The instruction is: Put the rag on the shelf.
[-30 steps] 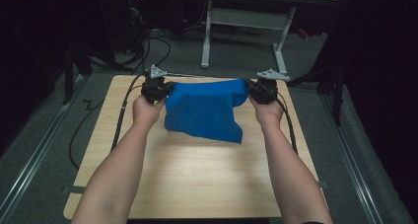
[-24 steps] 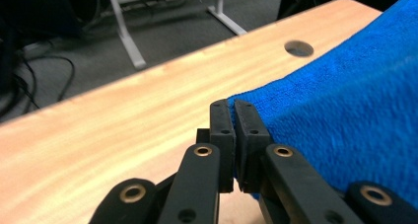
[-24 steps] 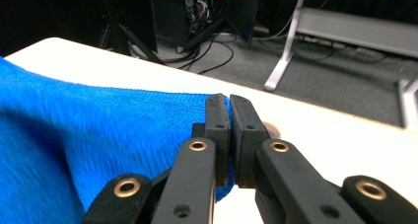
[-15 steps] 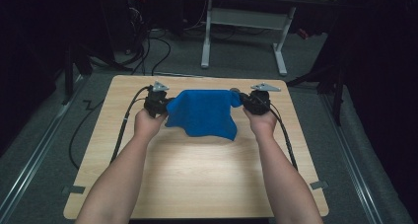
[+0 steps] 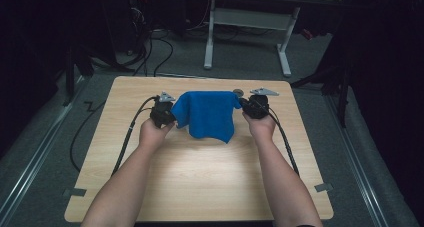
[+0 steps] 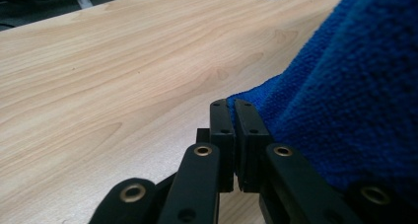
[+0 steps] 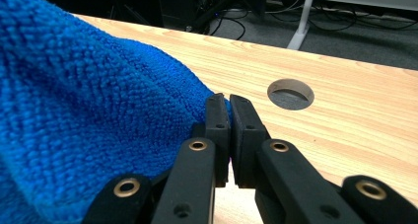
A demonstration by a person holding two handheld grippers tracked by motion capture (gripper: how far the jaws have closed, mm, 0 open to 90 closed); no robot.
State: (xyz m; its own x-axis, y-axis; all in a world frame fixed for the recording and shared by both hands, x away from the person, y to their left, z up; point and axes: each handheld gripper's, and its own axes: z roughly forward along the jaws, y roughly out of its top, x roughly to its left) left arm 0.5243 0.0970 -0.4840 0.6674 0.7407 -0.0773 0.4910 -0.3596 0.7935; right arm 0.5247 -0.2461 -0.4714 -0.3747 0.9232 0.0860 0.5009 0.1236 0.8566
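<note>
Cloth: a blue cloth (image 5: 207, 114) with a nubbly, looped terry-like weave hung stretched between the two grippers above the far half of the tabletop (image 5: 200, 182).
Colour: an even, saturated blue with no print or trim to be seen; the folds read darker.
Top edge: it ran nearly straight from gripper to gripper, with a small turned-over flap at each end.
Lower edge: it sagged below the line of the grippers, slanting down to a point that lay nearer the right gripper; whether that point touched the wood could not be told.
Left gripper: the left gripper (image 5: 162, 112) was clenched on the cloth's left corner; in the left gripper view the jaws stood pressed together with a sliver of blue hem (image 6: 241, 96) between their tips, and the bulk of the cloth (image 6: 345, 95) spread off to the right of the jaws.
Right gripper: the right gripper (image 5: 256, 106) was likewise clamped on the opposite corner; in the right gripper view the cloth (image 7: 88, 110) filled the space left of the jaws, pinched at their tips.
Texture up close: both gripper views showed rows of tiny loops, thick and soft, creasing where the jaws drew it in.
Hole: a round hole (image 7: 291, 93) in the tabletop lay just beyond the right gripper, past its tips and slightly to the right.
</note>
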